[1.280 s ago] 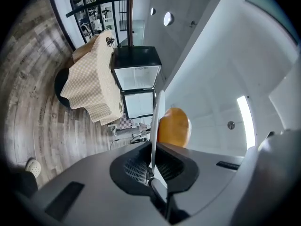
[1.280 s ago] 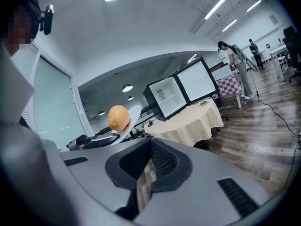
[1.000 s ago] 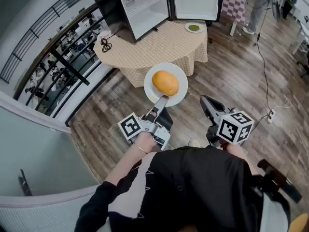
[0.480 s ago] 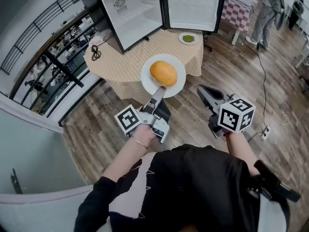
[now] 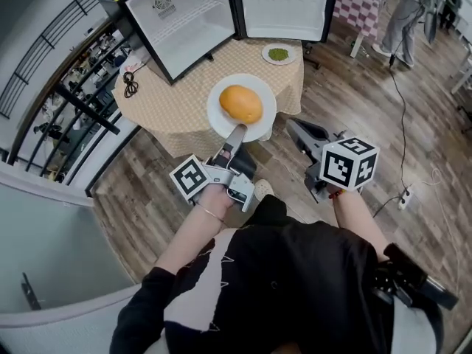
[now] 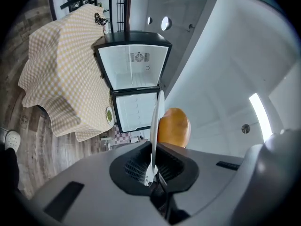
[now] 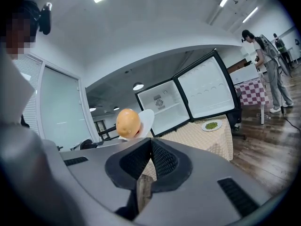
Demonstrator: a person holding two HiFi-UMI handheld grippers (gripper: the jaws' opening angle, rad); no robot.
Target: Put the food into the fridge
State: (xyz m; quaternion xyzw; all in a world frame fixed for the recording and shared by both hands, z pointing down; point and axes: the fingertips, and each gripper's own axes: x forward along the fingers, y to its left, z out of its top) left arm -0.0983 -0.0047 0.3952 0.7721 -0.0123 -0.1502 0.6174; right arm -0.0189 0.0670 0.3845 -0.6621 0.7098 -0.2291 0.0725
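Two plates of food are in sight, and neither is in the fridge (image 5: 193, 21) yet. It stands open at the far side of the table (image 5: 173, 105), and what shows of its inside looks bare.

The left gripper (image 5: 234, 132) is clenched on the near rim of a white plate (image 5: 219, 119) that carries a round orange food (image 5: 241, 103). The plate hangs in the air over the table's near edge, well short of the fridge. A small plate of greens (image 5: 278, 53) sits at the table's far right corner, just beside the open door. The right gripper (image 5: 295, 128) is closed on nothing, at the near right over the floor.

I judge the task barely begun: the first plate is picked up and on its way, but placing it, and then fetching the greens, are both left.

The left gripper view shows what the head view hides: the plate edge-on, pinched between the pads, with the food leaning beside it. The right gripper view confirms that its jaws meet with nothing between them, and it sees the food from the side. Only the head view lays out the table, the fridge and both grippers together.
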